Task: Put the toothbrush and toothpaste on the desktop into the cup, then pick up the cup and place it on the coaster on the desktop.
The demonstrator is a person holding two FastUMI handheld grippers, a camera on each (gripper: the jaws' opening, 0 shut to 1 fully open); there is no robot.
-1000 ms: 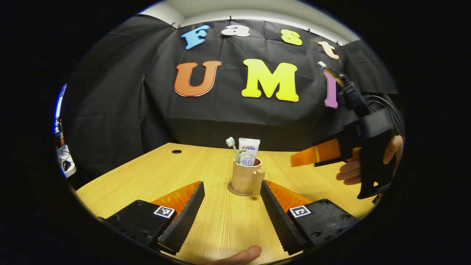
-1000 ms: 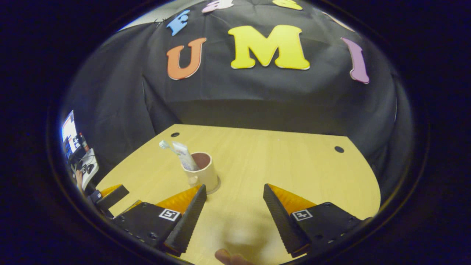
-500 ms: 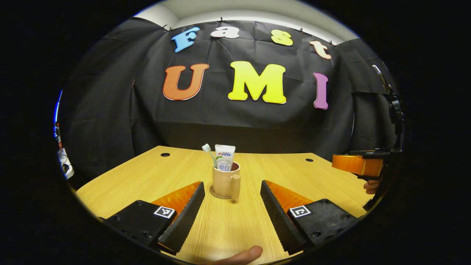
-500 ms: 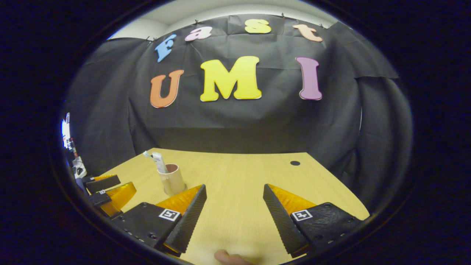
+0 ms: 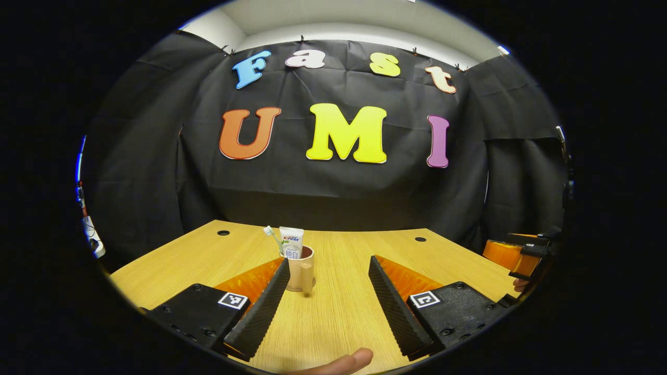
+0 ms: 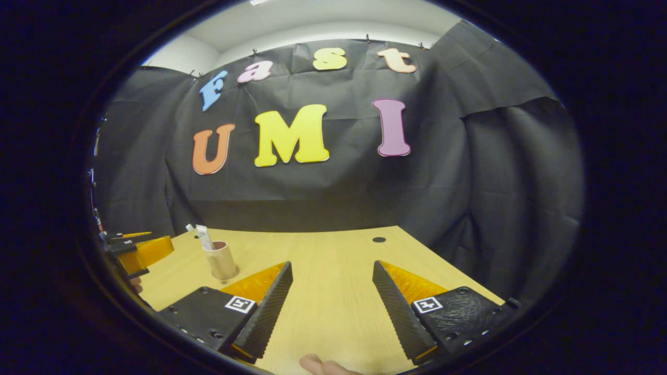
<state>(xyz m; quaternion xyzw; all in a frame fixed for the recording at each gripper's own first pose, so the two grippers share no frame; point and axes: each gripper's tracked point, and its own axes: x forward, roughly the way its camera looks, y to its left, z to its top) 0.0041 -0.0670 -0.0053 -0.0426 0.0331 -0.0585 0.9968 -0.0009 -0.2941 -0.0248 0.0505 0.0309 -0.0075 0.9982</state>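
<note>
Tan cup point(image 5: 300, 271), wood-grain desktop point(image 5: 338, 312)

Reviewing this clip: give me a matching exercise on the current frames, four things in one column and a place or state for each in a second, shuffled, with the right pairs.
Things:
1. toothbrush
2. cup
3. left gripper
4. coaster

Places or states:
A. jaws open, holding nothing
B. flat on the desk, under the cup
C. stands upright on the coaster, handle toward the left gripper view's camera
D. in the cup, bristles up, beside the toothpaste

Pairs: 1-D, 2-C, 3-A, 4-B
</note>
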